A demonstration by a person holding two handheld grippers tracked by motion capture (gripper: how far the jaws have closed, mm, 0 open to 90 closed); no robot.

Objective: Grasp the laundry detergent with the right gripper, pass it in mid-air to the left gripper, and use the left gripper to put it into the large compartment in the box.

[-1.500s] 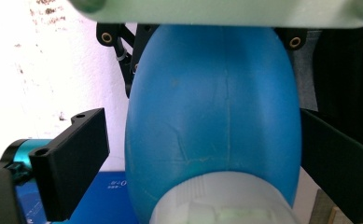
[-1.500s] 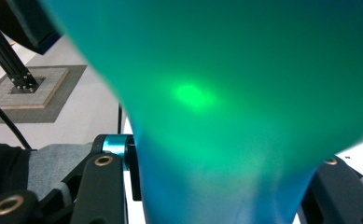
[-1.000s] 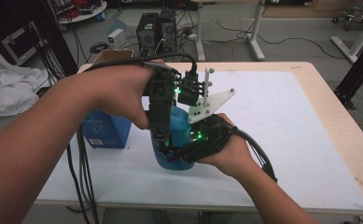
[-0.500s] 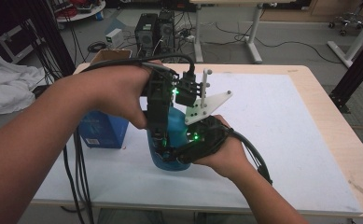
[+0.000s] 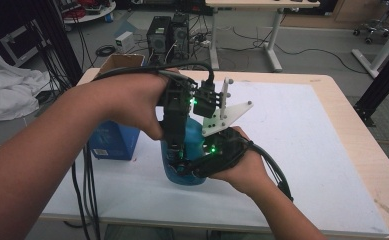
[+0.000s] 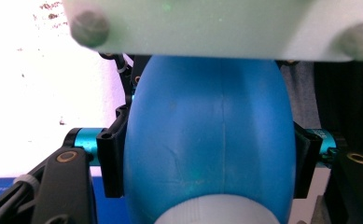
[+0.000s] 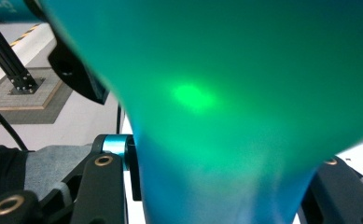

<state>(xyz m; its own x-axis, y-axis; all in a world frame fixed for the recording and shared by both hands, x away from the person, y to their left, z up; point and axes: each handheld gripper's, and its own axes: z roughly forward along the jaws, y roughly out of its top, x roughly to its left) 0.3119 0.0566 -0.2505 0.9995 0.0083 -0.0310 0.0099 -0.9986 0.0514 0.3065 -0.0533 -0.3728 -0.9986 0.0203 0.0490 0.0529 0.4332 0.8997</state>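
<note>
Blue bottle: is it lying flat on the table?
No, the blue bottle stands upright on the table, with both grippers closed around it.

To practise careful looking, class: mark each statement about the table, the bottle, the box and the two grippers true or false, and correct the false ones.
1. The blue bottle stands on the white table. True.
2. The right gripper hangs open, away from the bottle. False: it is shut on the bottle, low on its body.
3. The left gripper comes down on the bottle from above, and its jaws have just been closing with the bottle between them. True; in the left gripper view the pads press both sides.
4. The blue box lies on the right half of the table. False: it stands on the left, beside the bottle.
</note>
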